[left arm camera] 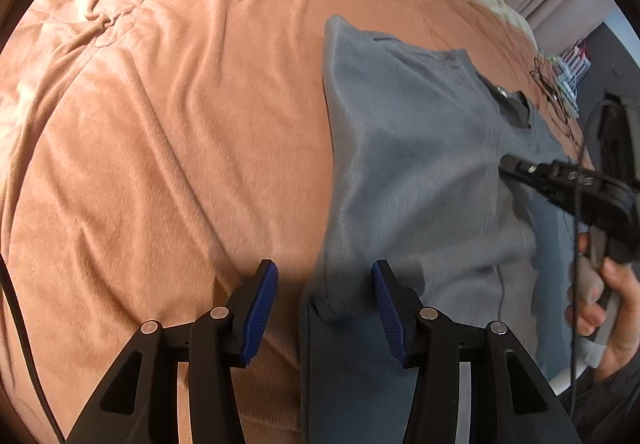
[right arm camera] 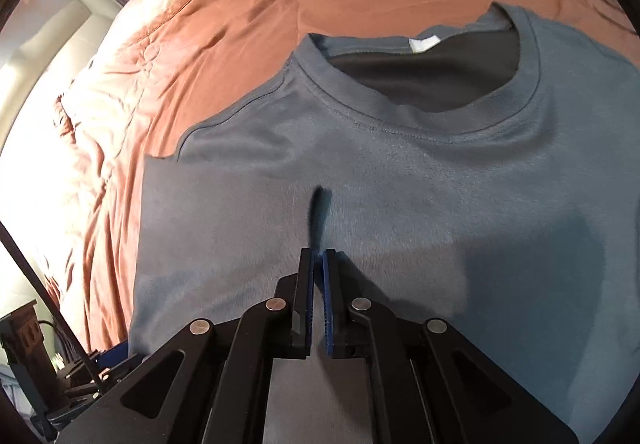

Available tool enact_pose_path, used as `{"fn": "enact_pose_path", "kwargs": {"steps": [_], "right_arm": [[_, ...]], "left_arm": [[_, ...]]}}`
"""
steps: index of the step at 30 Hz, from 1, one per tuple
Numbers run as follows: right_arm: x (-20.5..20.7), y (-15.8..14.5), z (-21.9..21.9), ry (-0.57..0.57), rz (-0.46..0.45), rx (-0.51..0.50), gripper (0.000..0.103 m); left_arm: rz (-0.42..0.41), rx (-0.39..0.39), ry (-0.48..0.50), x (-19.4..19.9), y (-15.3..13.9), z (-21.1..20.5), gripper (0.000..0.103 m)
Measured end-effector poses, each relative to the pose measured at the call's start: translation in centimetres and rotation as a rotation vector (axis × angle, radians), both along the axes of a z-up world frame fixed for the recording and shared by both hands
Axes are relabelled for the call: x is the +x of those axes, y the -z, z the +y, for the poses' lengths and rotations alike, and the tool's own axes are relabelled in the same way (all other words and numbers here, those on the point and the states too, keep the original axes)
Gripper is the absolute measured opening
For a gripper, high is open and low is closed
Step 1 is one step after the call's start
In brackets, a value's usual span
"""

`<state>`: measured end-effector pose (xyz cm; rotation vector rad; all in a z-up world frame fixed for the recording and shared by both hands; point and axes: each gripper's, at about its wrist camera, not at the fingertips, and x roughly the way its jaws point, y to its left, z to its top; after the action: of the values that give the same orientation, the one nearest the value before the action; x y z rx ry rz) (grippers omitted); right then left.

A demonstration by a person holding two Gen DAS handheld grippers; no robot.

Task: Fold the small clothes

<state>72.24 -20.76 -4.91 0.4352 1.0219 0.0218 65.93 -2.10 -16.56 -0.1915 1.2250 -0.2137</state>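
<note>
Blue-padded jaws of the left gripper (left arm camera: 324,308) stand apart in the left wrist view, nothing pressed between them; they straddle the side edge of the grey T-shirt (left arm camera: 416,172), one pad over the peach blanket (left arm camera: 168,132), the other over cloth. The shirt lies spread on the bed, its side folded inward. At the right edge a hand (left arm camera: 608,308) holds the right gripper (left arm camera: 508,164), whose tip rests low on the shirt.

From the right wrist view, the right gripper (right arm camera: 319,256) has its jaws nearly together, and a small ridge of the T-shirt (right arm camera: 440,204) seems to rise between the pads, though blur hides whether they truly pinch it. The collar (right arm camera: 420,120) lies beyond, a white label (right arm camera: 425,43) inside it.
</note>
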Motion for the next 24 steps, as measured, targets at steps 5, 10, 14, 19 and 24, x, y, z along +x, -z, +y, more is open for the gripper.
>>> {"fn": "enact_pose_path", "kwargs": {"steps": [5, 10, 14, 19, 24], "right_arm": [[-2.8, -1.6, 1.2, -0.051, -0.039, 0.009, 0.056], [-5.4, -1.5, 2.8, -0.133, -0.033, 0.046, 0.056], [-7.1, -1.5, 4.7, -0.189, -0.043, 0.038, 0.049], [-8.1, -2.0, 6.3, -0.260, -0.065, 0.032, 0.023], [-8.1, -0.2, 7.9, -0.305, -0.010, -0.020, 0.019]], "left_arm": [[-0.003, 0.053, 0.027, -1.4, -0.1, -0.5, 0.054], [0.000, 0.057, 0.016, -2.6, -0.4, -0.1, 0.054], [-0.016, 0.046, -0.016, -4.1, -1.4, 0.8, 0.054], [-0.033, 0.046, -0.051, -6.0, -2.7, 2.1, 0.054], [-0.041, 0.041, -0.088, -7.8, -3.6, 3.4, 0.054]]}}
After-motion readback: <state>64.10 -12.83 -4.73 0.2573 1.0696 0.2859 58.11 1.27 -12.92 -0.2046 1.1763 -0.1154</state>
